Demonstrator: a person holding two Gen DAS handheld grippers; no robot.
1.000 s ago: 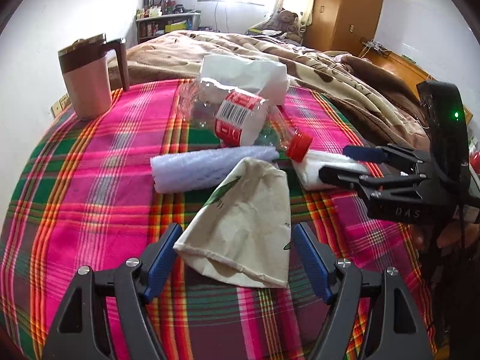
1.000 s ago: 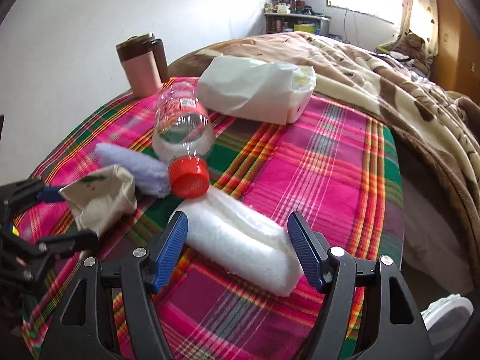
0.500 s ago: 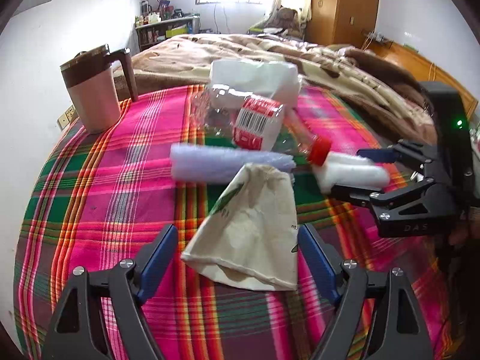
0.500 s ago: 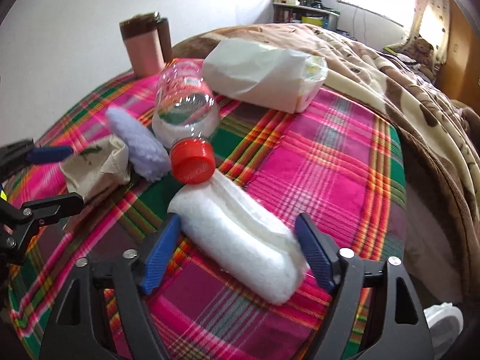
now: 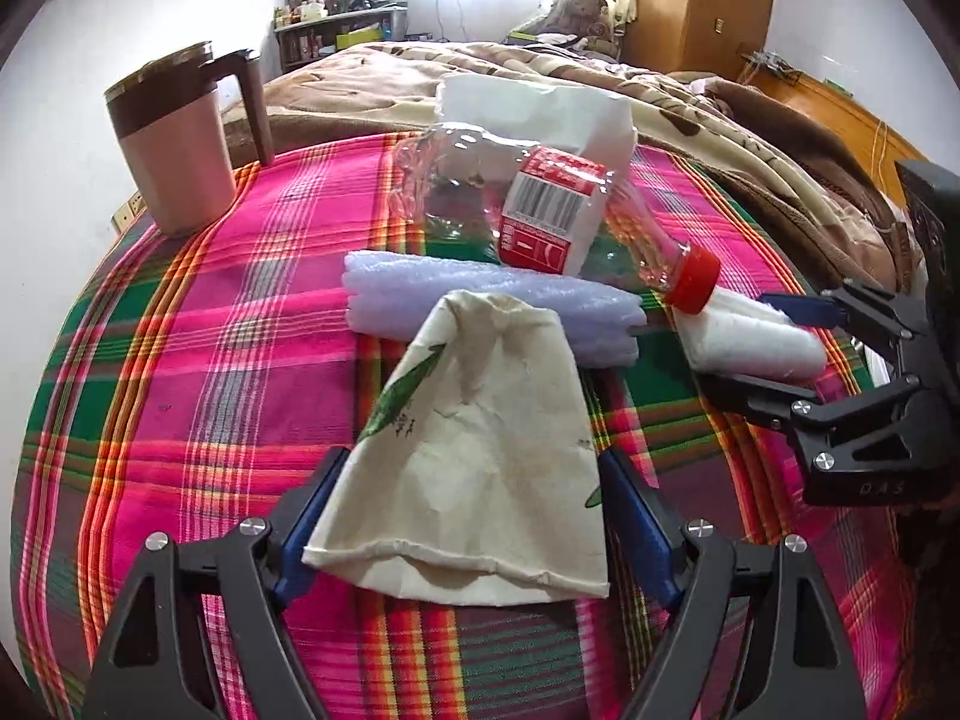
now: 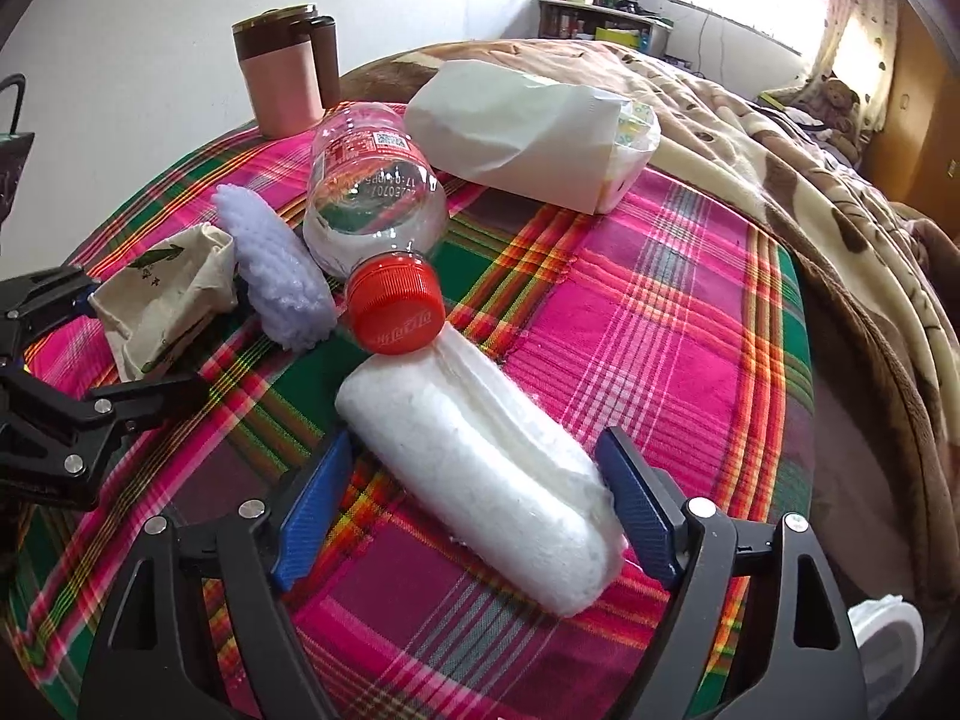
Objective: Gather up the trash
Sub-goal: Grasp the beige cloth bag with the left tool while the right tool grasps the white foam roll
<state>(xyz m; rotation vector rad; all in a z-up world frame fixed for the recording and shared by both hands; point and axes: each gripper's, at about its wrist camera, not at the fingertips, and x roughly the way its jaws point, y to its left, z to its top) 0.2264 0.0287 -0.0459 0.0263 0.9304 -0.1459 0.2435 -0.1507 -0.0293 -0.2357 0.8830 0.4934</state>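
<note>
A crushed beige paper cup (image 5: 480, 450) lies flat on the plaid tablecloth (image 5: 180, 360). My left gripper (image 5: 474, 516) is open, and the cup's wide end sits between its blue pads. A white foam roll (image 6: 480, 468) lies between the jaws of my right gripper (image 6: 474, 504), which are closing. The right pad is at the roll's side and a gap shows on the left. A clear plastic bottle (image 6: 372, 180) with a red cap rests against the roll's far end. A lilac foam roll (image 5: 480, 300) lies between the cup and the bottle.
A white paper bag (image 6: 528, 126) lies behind the bottle. A pink mug (image 5: 174, 144) with a brown lid stands at the table's far left corner by the wall. A bed with a brown blanket (image 6: 780, 120) borders the table's far and right sides.
My left gripper has slid forward, so the cup lies deeper between its jaws. My right gripper's jaws have spread wider and moved in around the white roll.
</note>
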